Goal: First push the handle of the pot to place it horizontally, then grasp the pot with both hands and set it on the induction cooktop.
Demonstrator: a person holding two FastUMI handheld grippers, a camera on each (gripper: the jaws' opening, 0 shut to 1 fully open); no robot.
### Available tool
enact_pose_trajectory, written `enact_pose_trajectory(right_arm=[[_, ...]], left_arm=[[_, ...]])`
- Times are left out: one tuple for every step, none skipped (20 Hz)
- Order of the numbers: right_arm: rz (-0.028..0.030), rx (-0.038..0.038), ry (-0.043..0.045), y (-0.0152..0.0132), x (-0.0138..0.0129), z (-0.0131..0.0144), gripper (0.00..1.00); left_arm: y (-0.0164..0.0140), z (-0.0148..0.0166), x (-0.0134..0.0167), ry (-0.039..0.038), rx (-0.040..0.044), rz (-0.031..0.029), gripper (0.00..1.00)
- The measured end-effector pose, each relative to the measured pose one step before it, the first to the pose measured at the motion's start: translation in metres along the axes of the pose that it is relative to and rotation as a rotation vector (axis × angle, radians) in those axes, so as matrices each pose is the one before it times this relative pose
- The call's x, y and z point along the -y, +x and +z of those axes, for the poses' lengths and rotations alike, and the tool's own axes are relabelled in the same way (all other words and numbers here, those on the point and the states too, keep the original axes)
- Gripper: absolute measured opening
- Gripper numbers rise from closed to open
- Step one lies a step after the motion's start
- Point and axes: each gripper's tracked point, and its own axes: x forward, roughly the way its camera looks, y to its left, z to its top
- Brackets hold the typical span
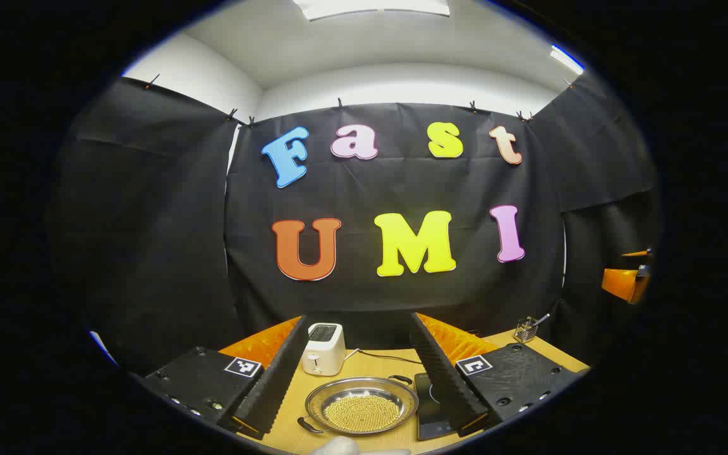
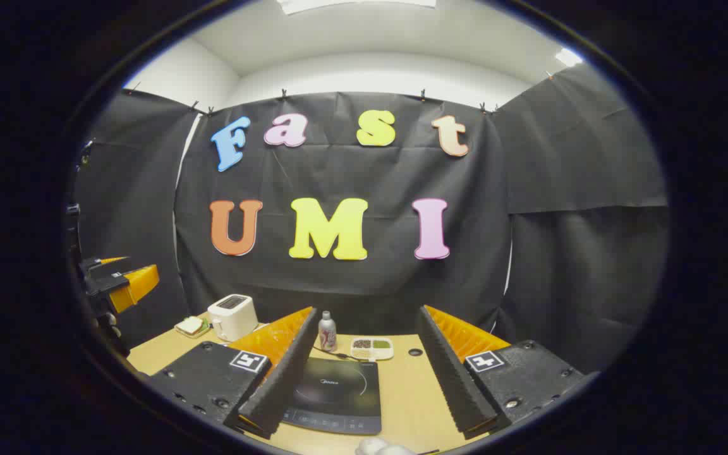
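Right now your left hand-held gripper [image 1: 364,385] hangs with fingers spread wide above the pot [image 1: 361,405] between them, your right hand-held gripper [image 2: 364,379] equally spread over the induction cooktop [image 2: 333,395], so a clumsy shove at the handle [image 1: 309,426] might spill its grains.

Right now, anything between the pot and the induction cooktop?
Nothing visible. In the left gripper view the pot sits on the table right beside the induction cooktop; the toaster stands behind, off that path.
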Motion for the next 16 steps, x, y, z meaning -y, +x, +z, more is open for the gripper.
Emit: enact_pose_trajectory(right_arm=[[0.0008,0.0014,-0.00009,0.00056,-0.00037,0.00002,0.96],[0.00128,-0.00095,-0.00071,-0.00004,0.00077,-0.00004,0.96],[-0.00123,-0.00072,-0.0004,-0.00016,0.0005,-0.00091,0.96],[-0.00039,-0.00118,0.00037,-0.00013,0.00044,0.00022,0.96],[0.00053,-0.00087,0.00076,-0.0012,0.00099,-0.00019,0.97],[-0.00053,-0.00035,0.00075,-0.00032,0.00122,0.00079,0.96],[0.0004,-0.00027,0.00105,-0.00036,0.00047,-0.00051,0.96],[0.00101,-0.00147,-0.00033,-0.00018,-0.00058,0.00036,0.96],[0.0005,0.00007,-0.00138,-0.00052,0.00028,-0.00033,0.96],[0.00028,0.00055,-0.00209,0.00065,-0.00006,0.00037,0.96],[-0.00054,-0.00227,-0.00219,-0.00072,0.00108,-0.00131,0.96],[0.00091,-0.00457,-0.00052,-0.00028,-0.00027,-0.00068,0.99],[0.00168,-0.00297,0.00222,0.00032,-0.00049,-0.00149,0.99],[0.0024,-0.0021,0.00198,0.00018,-0.00118,0.00007,0.99],[0.00173,0.0002,0.00076,-0.00015,-0.00029,-0.00027,0.96],[-0.00024,-0.00229,-0.00146,-0.00032,-0.00025,-0.00035,0.96]], left_arm=[[0.00024,0.00099,0.00032,0.00231,0.00088,0.00304,0.96],[0.00079,-0.00009,-0.0007,-0.0007,-0.00071,0.00346,0.96],[0.00027,-0.00017,-0.00096,-0.00255,0.00046,0.0009,0.96],[-0.00109,0.00114,-0.00087,-0.00352,0.00421,0.00315,0.96],[-0.00043,0.00205,-0.00095,-0.00136,0.00257,0.00412,0.96],[0.00153,-0.00173,-0.00164,-0.00147,-0.00088,0.00355,0.96],[0.00051,-0.00114,0.00005,-0.00194,-0.00238,0.00177,0.96],[-0.00037,0.00061,-0.00039,-0.00188,-0.00186,0.0027,0.96],[0.00047,-0.00062,-0.00113,-0.00282,-0.00059,-0.00114,0.96],[-0.00024,-0.00055,0.00096,-0.00176,-0.00129,-0.00225,0.96],[0.00003,-0.00091,-0.00102,-0.00154,-0.00328,-0.00266,0.96],[-0.00011,-0.00189,0.00047,-0.00079,-0.00627,-0.00515,0.96],[0.00011,-0.00238,0.00097,-0.00031,-0.00894,-0.00286,0.96],[-0.00018,-0.00232,0.00218,-0.00252,-0.01071,-0.01295,0.96],[-0.00153,0.00026,0.0009,-0.00544,-0.00248,-0.00382,0.96],[0.00054,0.00049,-0.00052,-0.01157,-0.00213,-0.00485,0.91]])
